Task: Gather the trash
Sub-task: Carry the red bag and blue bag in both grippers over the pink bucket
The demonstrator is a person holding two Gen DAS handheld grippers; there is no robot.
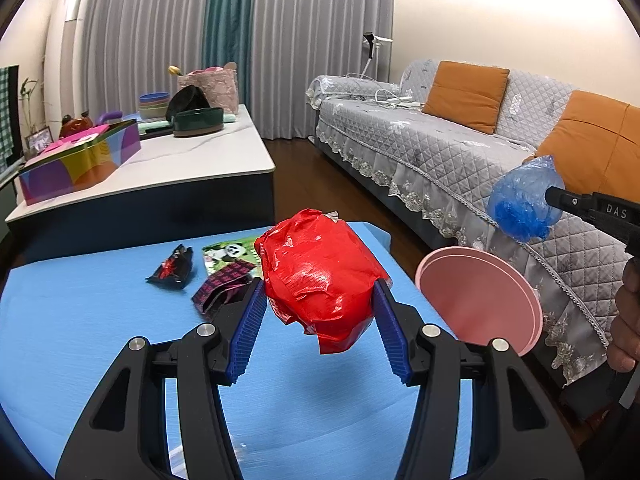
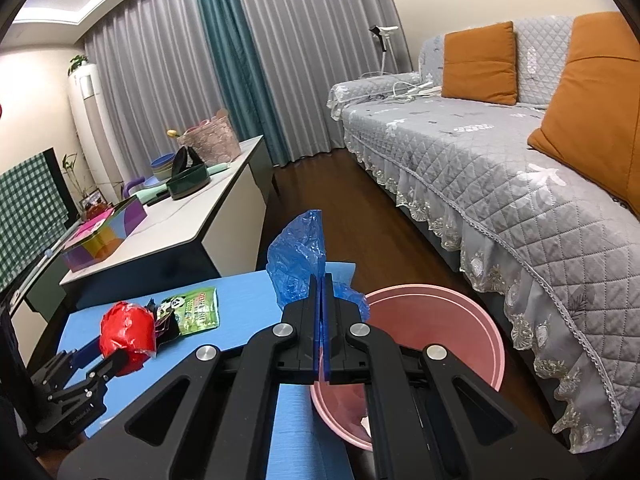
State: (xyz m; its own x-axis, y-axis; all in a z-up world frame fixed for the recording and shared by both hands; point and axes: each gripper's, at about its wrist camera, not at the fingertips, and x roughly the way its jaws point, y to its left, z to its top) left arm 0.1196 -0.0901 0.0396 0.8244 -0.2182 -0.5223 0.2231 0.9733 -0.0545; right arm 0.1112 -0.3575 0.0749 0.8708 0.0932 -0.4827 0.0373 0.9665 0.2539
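My left gripper (image 1: 320, 294) is shut on a crumpled red wrapper (image 1: 320, 276) and holds it above the blue table (image 1: 80, 340); it also shows in the right wrist view (image 2: 128, 330). My right gripper (image 2: 322, 280) is shut on a blue plastic bag (image 2: 296, 258), held above the left rim of the pink bin (image 2: 460, 320). From the left wrist view the blue bag (image 1: 524, 200) hangs above the pink bin (image 1: 480, 300). A black-red wrapper (image 1: 172, 270), a dark checked wrapper (image 1: 224, 284) and a green panda packet (image 1: 228, 254) lie on the table.
A grey-covered sofa (image 2: 500, 152) with orange cushions (image 2: 480, 62) stands at the right. A white-topped cabinet (image 1: 192, 156) behind the table carries a colourful box (image 1: 76, 164), bowls and a basket. Dark wooden floor lies between them.
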